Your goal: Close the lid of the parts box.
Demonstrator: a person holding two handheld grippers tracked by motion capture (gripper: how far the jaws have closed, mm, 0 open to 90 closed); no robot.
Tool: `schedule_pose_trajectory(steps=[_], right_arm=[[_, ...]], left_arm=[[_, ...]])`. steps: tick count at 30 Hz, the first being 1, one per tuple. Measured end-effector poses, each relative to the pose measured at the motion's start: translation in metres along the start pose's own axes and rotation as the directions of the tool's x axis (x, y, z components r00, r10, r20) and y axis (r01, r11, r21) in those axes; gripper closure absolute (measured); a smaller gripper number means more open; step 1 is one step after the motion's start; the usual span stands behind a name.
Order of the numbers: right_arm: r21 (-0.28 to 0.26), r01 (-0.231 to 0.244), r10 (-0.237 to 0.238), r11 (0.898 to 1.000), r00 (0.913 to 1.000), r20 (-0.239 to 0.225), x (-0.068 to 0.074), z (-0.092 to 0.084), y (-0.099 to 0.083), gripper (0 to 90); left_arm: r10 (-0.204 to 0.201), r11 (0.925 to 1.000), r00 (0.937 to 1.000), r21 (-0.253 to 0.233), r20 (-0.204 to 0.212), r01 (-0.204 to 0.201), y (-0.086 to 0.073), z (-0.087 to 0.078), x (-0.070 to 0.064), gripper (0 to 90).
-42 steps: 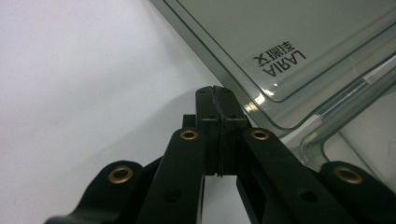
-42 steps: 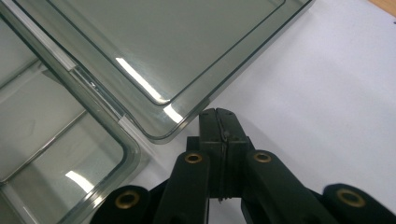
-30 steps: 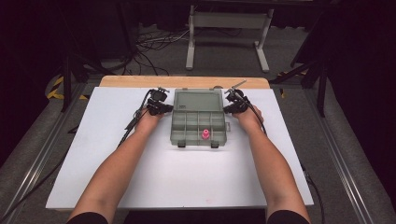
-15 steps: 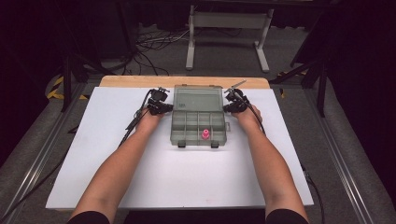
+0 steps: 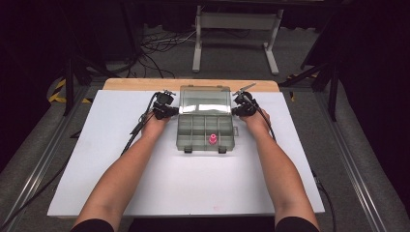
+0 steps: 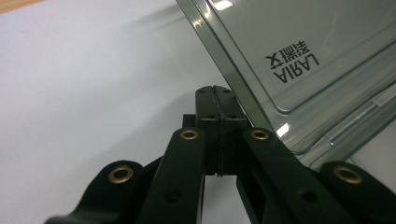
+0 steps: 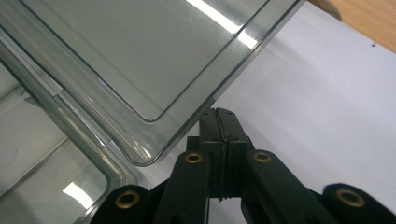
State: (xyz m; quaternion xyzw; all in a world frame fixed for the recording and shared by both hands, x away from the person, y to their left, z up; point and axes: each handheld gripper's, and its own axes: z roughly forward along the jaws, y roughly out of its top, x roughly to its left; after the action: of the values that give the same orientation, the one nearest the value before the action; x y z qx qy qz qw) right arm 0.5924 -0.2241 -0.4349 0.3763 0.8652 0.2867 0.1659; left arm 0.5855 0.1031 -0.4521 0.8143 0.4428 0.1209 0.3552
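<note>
Left gripper (image 5: 167, 110) and right gripper (image 5: 241, 107), jaws closed, forearms outstretched.

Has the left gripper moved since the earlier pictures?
No. In the high view the left gripper sits at the same spot beside the clear box's open lid, as before.

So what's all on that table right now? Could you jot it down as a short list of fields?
surface: white table
box: clear compartment box, lid open and raised at the back
contents: one pink piece in a front compartment
left gripper: fingers shut, empty, beside the lid's left edge
right gripper: fingers shut, empty, beside the lid's right edge
lid marking: printed lettering
</note>
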Motion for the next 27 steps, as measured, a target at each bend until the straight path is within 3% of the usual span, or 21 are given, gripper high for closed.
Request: schedule_pose_trajectory(steps=[16, 27], right_arm=[[-0.077, -0.015, 0.017, 0.997, 0.9997, 0.018, -0.001, -0.009, 0.002, 90.0], [-0.110, -0.008, 0.013, 0.994, 0.9992, 0.038, -0.001, -0.015, 0.005, 90.0]], left_arm=[[0.037, 0.9977, 0.9990, -0.056, -0.026, -0.038, 0.004, -0.008, -0.004, 90.0], [0.031, 0.9964, 0.9993, -0.078, -0.021, -0.032, 0.005, -0.010, -0.004, 90.0]])
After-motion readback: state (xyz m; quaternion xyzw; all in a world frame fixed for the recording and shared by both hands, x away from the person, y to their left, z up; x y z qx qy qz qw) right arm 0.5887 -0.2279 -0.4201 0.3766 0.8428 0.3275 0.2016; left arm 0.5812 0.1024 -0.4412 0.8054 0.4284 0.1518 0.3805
